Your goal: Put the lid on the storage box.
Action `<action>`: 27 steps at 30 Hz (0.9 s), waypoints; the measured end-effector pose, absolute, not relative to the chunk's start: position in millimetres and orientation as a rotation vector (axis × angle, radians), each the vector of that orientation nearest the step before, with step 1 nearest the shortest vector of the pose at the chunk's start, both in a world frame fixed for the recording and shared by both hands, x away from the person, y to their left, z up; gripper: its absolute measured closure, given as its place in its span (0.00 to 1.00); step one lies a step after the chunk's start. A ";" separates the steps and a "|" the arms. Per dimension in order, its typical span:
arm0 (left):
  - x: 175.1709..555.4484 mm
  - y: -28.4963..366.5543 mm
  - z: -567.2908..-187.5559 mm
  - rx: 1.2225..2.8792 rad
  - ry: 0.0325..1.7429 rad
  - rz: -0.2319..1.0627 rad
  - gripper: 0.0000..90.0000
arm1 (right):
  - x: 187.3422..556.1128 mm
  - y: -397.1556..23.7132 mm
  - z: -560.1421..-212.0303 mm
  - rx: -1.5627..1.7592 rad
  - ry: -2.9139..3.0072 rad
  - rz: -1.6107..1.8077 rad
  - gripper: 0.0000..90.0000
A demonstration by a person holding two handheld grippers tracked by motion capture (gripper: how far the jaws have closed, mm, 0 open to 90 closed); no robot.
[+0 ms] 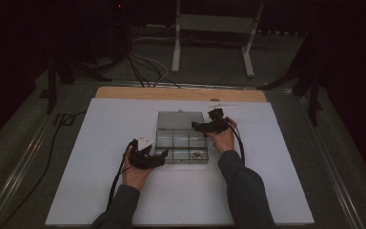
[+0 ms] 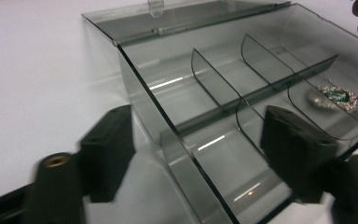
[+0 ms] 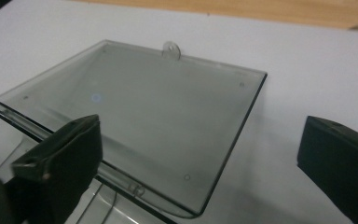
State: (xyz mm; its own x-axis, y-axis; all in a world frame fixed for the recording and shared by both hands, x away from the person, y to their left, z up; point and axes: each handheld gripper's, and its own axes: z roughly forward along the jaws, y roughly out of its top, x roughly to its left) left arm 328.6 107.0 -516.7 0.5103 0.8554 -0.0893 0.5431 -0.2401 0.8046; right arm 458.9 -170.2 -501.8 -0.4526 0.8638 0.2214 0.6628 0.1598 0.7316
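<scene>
A clear, smoke-tinted compartment box (image 1: 181, 143) sits near the middle of the white table (image 1: 100, 191), its hinged lid (image 1: 180, 120) thrown fully open and lying flat on the far side, away from the person. Tray and lid together run lengthwise from the person toward the table's far edge, and the lid's small tab (image 3: 170, 48) points that same way. The left gripper (image 1: 161, 153) is at the tray's near-left corner, its fingers (image 2: 107, 154) part-way open and straddling the corner wall, one outside on the table, the other over a near compartment; neither pad visibly presses the plastic. The right gripper (image 1: 194, 126) is at the right end of the hinge line, its fingers (image 3: 60, 163) spread wide and gripping nothing, with the lid's near-right corner between them. A small green-and-silver trinket (image 2: 338, 97) rests in the tray's near-right compartment. No readable lettering or brand appears on the box.
</scene>
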 end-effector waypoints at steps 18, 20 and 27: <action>333.9 112.4 -522.8 1.925 1.224 0.409 0.70 | 462.1 -168.7 -505.7 1.593 2.246 1.181 0.38; 334.8 111.8 -523.7 1.923 1.235 0.404 0.70 | 463.2 -169.4 -506.8 1.615 2.246 1.187 0.33; 336.2 111.6 -524.0 1.923 1.252 0.384 0.70 | 466.5 -168.8 -508.9 1.670 2.253 1.198 0.29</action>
